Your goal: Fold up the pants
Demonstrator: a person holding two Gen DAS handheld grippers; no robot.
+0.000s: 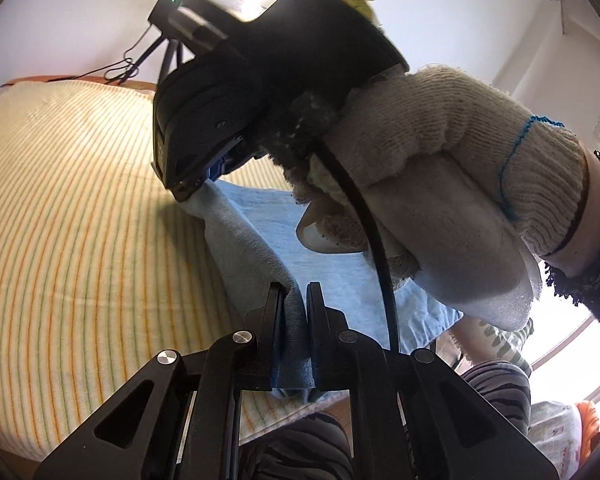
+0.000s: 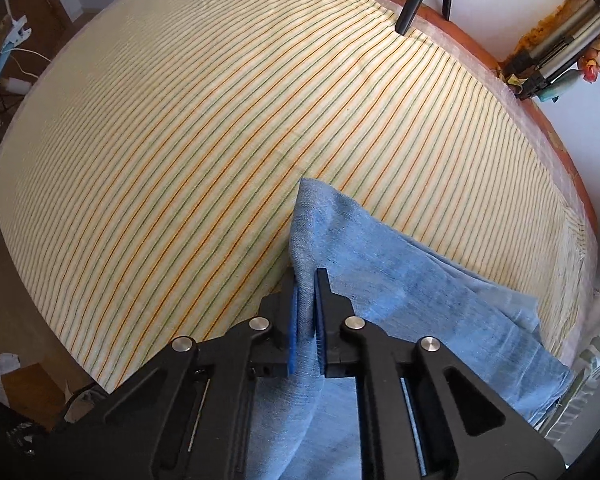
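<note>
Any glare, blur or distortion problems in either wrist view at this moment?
Left wrist view: strong backlight blows out the window at lower right, leaving the right gripper and gloved hand dark. Right wrist view: evenly lit and sharp on the pants; fisheye bends the striped sheet's lines.

bright daylight, window glare lower right, fisheye-warped dark corners, blurred near glove

Light blue denim pants (image 2: 400, 320), creased, draped at lower right of frame; lower middle in left view (image 1: 340, 280).
</note>
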